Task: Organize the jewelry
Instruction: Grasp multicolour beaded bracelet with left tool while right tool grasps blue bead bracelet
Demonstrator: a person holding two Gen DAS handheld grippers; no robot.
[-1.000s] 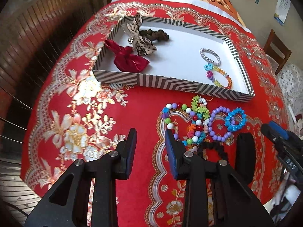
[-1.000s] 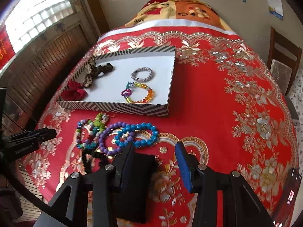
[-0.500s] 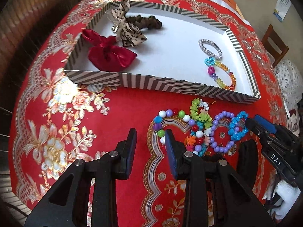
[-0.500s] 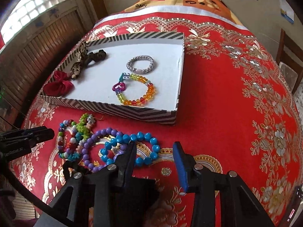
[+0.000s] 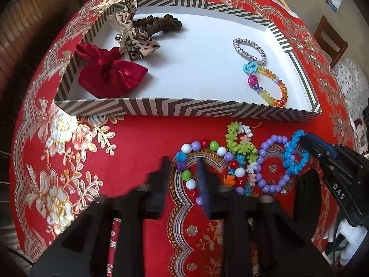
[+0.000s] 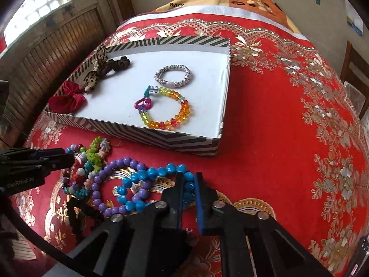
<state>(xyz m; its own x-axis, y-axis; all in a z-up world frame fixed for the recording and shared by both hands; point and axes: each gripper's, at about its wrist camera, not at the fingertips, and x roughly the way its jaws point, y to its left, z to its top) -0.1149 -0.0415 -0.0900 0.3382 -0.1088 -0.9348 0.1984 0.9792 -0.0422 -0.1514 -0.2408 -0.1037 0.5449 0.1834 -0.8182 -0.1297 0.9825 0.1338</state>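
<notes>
A striped tray holds a red bow, a leopard bow, a silver bracelet and a rainbow bracelet. In front of it lies a pile of bead bracelets: multicolour, green, purple and blue. My right gripper has narrowed around the blue bracelet's right side, with beads between its fingers. My left gripper is open over the multicolour bracelet's left part.
A red floral cloth covers the table. A black object lies near the front edge by the bracelets. A wooden chair stands at the right, a slatted wall at the left.
Both grippers moved forward and down toward the bracelet pile. The right gripper's fingers closed in around the blue bracelet's beads. The left gripper narrowed slightly.
</notes>
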